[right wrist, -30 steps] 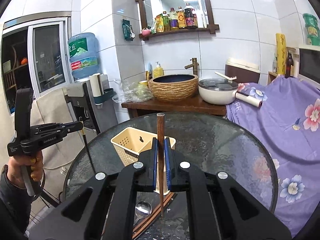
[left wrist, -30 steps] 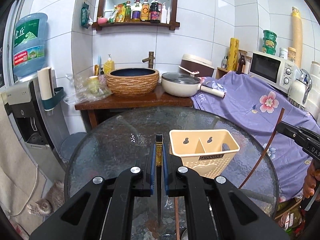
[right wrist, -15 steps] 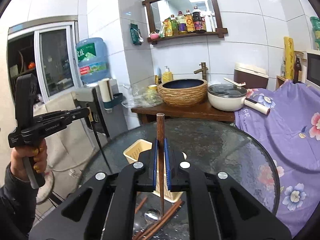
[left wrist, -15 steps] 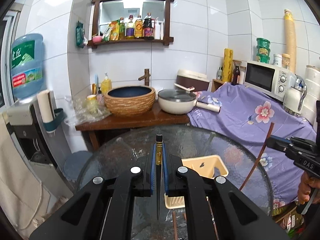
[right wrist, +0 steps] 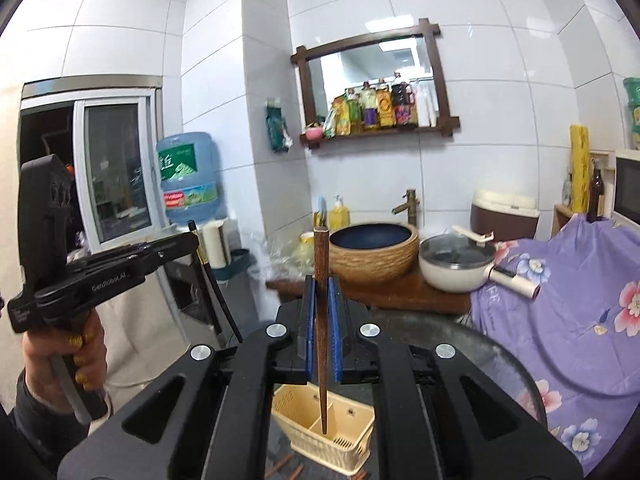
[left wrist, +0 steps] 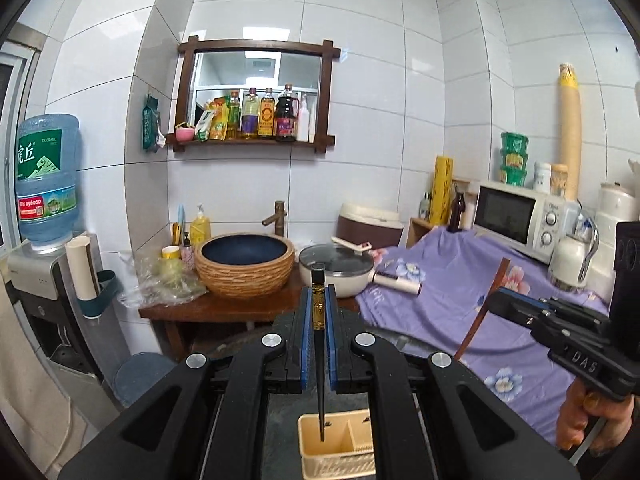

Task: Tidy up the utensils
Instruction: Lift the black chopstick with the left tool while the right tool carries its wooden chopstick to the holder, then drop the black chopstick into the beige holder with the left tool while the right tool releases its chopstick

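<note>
The left gripper (left wrist: 319, 316) is clenched on a black chopstick (left wrist: 320, 380), held upright so its tip hangs over the left compartment of the cream utensil holder (left wrist: 340, 446), presumably to drop straight in; the holder stands on the glass table (right wrist: 492, 364), directly below both tools; to the right, the right gripper (right wrist: 319, 320) grasps a brown chopstick (right wrist: 322, 344), likewise vertical, its tip over the divider or right compartment, I cannot tell which; more brown chopsticks (right wrist: 286, 465) lie beside the holder, awaiting sorting.

water jug (left wrist: 46, 178): "TIGER HILL" | right gripper (left wrist: 494, 300): "DAS" | left gripper (right wrist: 192, 240): "GenRobot.AI" (small print)
</note>
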The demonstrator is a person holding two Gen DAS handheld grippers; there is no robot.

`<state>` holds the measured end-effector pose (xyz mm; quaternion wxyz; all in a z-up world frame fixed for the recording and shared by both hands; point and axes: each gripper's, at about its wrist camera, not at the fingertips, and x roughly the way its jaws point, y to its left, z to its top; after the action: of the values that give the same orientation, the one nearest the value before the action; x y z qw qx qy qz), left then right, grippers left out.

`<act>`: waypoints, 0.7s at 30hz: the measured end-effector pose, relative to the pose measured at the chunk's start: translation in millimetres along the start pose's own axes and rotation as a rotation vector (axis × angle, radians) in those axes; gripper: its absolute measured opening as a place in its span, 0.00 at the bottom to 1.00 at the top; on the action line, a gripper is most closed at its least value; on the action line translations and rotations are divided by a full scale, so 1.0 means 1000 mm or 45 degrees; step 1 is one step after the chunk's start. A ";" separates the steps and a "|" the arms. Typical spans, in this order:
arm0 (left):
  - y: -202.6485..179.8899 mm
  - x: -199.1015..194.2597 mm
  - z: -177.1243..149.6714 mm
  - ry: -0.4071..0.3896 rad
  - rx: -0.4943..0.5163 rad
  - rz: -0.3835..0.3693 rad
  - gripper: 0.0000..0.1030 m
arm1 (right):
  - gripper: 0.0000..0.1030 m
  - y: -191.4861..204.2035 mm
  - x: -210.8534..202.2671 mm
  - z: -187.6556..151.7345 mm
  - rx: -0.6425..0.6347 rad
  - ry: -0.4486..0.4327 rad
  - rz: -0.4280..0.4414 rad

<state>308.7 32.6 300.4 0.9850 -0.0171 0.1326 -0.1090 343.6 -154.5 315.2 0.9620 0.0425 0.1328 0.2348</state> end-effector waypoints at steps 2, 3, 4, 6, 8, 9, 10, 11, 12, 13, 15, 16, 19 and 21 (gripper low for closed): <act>-0.005 0.009 -0.003 -0.003 -0.004 0.016 0.06 | 0.07 0.001 0.007 -0.001 -0.007 -0.008 -0.028; -0.007 0.017 -0.008 0.008 -0.016 0.011 0.06 | 0.07 0.001 0.011 -0.004 -0.012 -0.009 -0.043; -0.007 0.022 -0.012 0.018 -0.026 0.009 0.06 | 0.07 0.001 0.016 -0.009 -0.018 -0.001 -0.060; -0.004 0.033 -0.024 0.036 -0.053 0.013 0.06 | 0.07 0.000 0.028 -0.023 -0.022 0.019 -0.082; -0.002 0.046 -0.038 0.059 -0.077 0.015 0.06 | 0.07 -0.003 0.039 -0.036 -0.011 0.049 -0.095; -0.001 0.051 -0.044 0.071 -0.087 0.017 0.06 | 0.07 -0.005 0.045 -0.044 0.001 0.072 -0.099; 0.002 0.057 -0.051 0.083 -0.102 0.023 0.06 | 0.07 -0.007 0.049 -0.051 0.008 0.087 -0.099; 0.004 0.062 -0.058 0.093 -0.114 0.026 0.06 | 0.07 -0.009 0.054 -0.059 0.016 0.107 -0.099; 0.006 0.067 -0.065 0.109 -0.124 0.027 0.06 | 0.07 -0.011 0.057 -0.065 0.022 0.117 -0.102; 0.008 0.071 -0.071 0.123 -0.130 0.026 0.06 | 0.07 -0.013 0.061 -0.071 0.031 0.132 -0.104; 0.011 0.079 -0.084 0.158 -0.140 0.027 0.06 | 0.07 -0.016 0.068 -0.083 0.044 0.162 -0.101; 0.014 0.082 -0.090 0.171 -0.142 0.028 0.06 | 0.07 -0.016 0.070 -0.087 0.049 0.172 -0.101; 0.019 0.089 -0.105 0.210 -0.156 0.030 0.06 | 0.07 -0.021 0.075 -0.098 0.077 0.194 -0.101; 0.022 0.093 -0.110 0.227 -0.161 0.033 0.06 | 0.07 -0.026 0.079 -0.103 0.105 0.207 -0.101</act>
<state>371.5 33.0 168.6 0.9675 -0.0679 0.2267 -0.0889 393.7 -138.6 193.7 0.9541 0.0577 0.2214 0.1934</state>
